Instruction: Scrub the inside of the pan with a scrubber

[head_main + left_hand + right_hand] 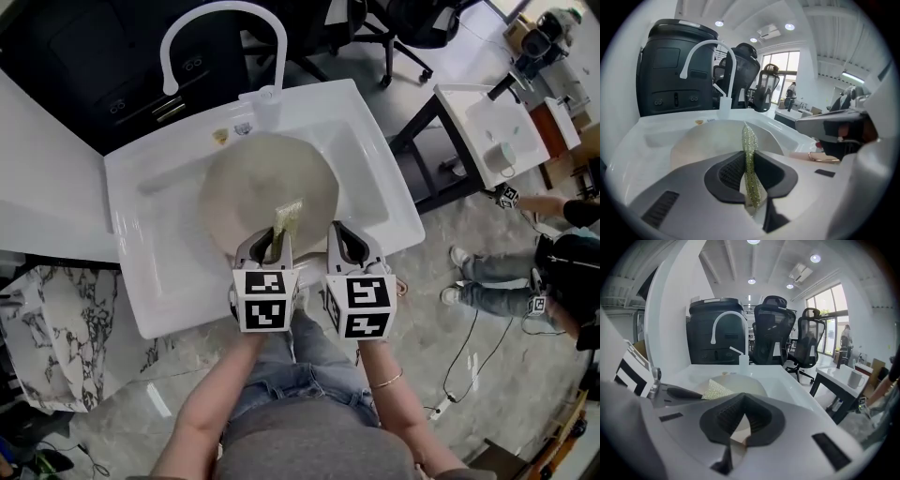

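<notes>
Head view: a white sink [122, 187] fills the middle, with a white faucet [220, 14] arching at its 12 o'clock. A pale round pan [253, 178] sits in the basin. The left gripper [270, 242] reaches in over the pan's 6 o'clock rim, and a yellow-green scrubber [287, 217] sticks out of its claw toward 12, lying over the pan's inside near that rim. The right gripper [347, 242] is just beside it, at the pan's 5 o'clock, over the near edge of the sink. At 2 o'clock of the frame stands a small white table [473, 112] with a cup [501, 156] on it. A seated person's legs [492, 281] show at 3 o'clock.

Left gripper view: the claw is clamped on the scrubber, which stands edge-on between the dark pads and points to 12 o'clock. The pan's inside lies right behind it, and the faucet rises beyond with a black cabinet [670, 70] at 10 o'clock. The right gripper shows at 3 o'clock.

Right gripper view: the claw's pad tips meet, with nothing held between them. The scrubber's flat face shows at 10 o'clock against the pan. Office chairs [774, 329] stand at 12 o'clock, behind the sink
</notes>
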The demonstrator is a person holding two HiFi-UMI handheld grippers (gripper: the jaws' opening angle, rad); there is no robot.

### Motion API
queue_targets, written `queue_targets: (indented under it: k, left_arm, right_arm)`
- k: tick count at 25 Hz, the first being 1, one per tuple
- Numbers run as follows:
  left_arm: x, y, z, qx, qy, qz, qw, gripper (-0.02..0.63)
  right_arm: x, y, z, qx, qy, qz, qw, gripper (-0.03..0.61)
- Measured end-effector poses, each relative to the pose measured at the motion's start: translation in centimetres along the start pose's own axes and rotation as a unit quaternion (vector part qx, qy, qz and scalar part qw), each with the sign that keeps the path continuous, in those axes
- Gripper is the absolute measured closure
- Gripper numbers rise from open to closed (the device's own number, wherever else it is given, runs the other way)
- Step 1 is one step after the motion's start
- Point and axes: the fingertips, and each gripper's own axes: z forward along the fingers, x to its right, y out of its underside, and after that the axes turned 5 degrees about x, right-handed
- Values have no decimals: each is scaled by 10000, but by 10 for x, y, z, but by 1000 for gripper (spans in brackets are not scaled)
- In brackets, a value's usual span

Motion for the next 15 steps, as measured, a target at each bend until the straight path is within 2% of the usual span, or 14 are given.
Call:
queue_targets:
  k: [5,15]
  left_arm:
    - [-26,1,-7,-1,-225,214,9995,543]
    - [-79,5,-20,-134,-704,220,9972,543]
  right_arm:
    - [-25,3,12,-53,-282,-92,9995,569]
    - [-51,-6,31,-35,-619,-221,9978,569]
